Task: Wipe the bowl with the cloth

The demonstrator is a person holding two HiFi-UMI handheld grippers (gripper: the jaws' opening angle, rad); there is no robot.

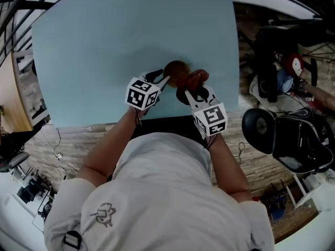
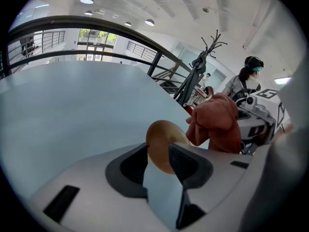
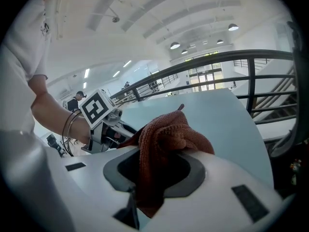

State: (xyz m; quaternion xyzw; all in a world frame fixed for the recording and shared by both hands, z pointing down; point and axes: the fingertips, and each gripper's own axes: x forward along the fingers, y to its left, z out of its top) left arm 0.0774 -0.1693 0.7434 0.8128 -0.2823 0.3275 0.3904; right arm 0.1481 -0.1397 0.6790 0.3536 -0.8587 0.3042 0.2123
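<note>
head view: the wooden bowl (image 1: 175,68) sits on the pale blue table (image 1: 104,46), close to its near edge and towards its right side. the left gripper (image 1: 161,80) reaches the bowl's near-left rim. the right gripper (image 1: 191,93) holds a rust-red cloth (image 1: 198,79) just beside the bowl on its right, touching it or nearly so. that split looks deliberate: one tool to steady, one to rub. beyond the bowl the tabletop is bare, so there is plenty of room to push away. the table's right edge is near, with a black office chair (image 1: 293,135) past it.

left gripper view: the jaws stand spread with the bowl's (image 2: 161,146) rim in the gap. the pads do not seem to press on it, so i judge it is not gripped. the cloth (image 2: 217,122) hangs right beside it.

right gripper view: the jaws are pinched on the bunched cloth (image 3: 164,144). a thick wad bulges past the tips, which should give a soft face for wiping. open table (image 3: 222,115) lies ahead. the left gripper's marker cube (image 3: 99,108) is close on the left, so sweeps that way look cramped.
</note>
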